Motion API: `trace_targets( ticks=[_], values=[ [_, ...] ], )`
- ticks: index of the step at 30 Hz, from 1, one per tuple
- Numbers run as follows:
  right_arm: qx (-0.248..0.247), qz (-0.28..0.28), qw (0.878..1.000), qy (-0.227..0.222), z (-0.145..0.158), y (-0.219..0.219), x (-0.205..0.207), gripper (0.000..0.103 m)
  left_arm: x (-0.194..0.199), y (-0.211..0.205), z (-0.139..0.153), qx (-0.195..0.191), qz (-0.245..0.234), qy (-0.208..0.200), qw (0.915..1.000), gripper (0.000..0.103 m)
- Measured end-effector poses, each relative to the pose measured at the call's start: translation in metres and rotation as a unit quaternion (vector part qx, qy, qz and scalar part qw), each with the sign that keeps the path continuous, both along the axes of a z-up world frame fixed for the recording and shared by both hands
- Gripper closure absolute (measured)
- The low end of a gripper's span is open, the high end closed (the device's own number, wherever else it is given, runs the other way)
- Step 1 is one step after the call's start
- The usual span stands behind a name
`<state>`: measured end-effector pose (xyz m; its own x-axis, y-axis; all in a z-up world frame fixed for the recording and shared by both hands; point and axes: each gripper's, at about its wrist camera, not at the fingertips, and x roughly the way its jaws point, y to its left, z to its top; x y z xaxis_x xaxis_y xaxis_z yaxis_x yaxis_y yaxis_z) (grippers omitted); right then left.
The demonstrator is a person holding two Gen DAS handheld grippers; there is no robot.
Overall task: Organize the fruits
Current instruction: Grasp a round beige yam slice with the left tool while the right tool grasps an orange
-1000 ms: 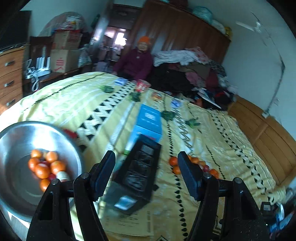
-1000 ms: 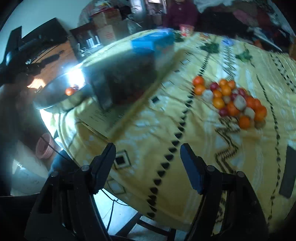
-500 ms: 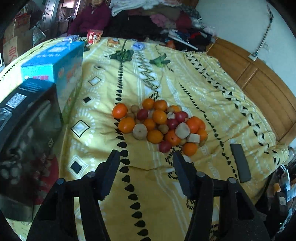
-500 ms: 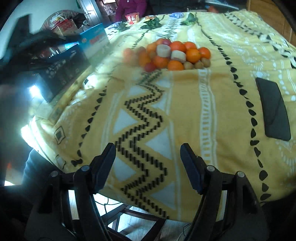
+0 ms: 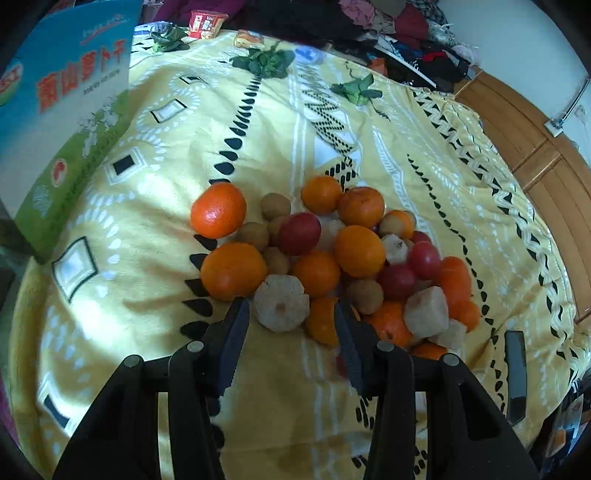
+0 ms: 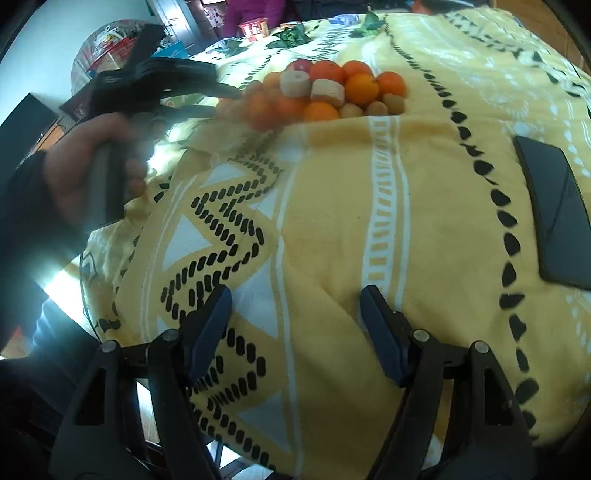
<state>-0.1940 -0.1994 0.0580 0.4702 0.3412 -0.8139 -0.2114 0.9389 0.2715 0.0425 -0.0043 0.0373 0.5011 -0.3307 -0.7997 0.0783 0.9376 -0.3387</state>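
A pile of fruit lies on the yellow patterned blanket: oranges, small red fruits, brown round ones and pale peeled chunks. My left gripper is down at the pile's near edge with its jaws closing. A pale chunk and an orange sit between the fingers, and I see no pad pressing on them. In the right wrist view a hand holds the left gripper, blurred, against the pile. My right gripper is open over bare blanket, nothing in it.
A blue and green carton stands left of the pile. A black phone lies on the blanket to the right. Leafy greens and a snack packet lie further back. A wooden bed frame runs along the right.
The left gripper swung away from the steel bowl and dark box, dropped to the fruit pile and narrowed its jaws. The right gripper shifted over the blanket's near edge, still open.
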Motion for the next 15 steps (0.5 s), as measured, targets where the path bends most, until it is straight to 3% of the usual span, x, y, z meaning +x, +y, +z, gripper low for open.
trace_targets(
  ticks=[2,5,8,15],
  values=[
    [0.003,0.000,1.000,-0.001,0.000,-0.001,0.001,0.029,0.002,-0.002,-0.004,0.006,-0.003,-0.003,1.0000,0.057],
    [0.007,-0.002,1.000,-0.001,0.002,-0.003,0.001,0.031,0.001,0.003,-0.003,0.013,0.003,-0.007,0.9999,0.070],
    [0.019,-0.006,1.000,-0.005,0.009,-0.005,0.003,0.041,-0.010,0.010,0.007,0.016,-0.003,-0.020,0.9997,0.070],
    [0.036,-0.023,0.998,-0.042,0.034,-0.005,0.033,0.046,-0.070,0.018,0.035,0.035,-0.049,-0.061,0.9963,0.070]
  ],
)
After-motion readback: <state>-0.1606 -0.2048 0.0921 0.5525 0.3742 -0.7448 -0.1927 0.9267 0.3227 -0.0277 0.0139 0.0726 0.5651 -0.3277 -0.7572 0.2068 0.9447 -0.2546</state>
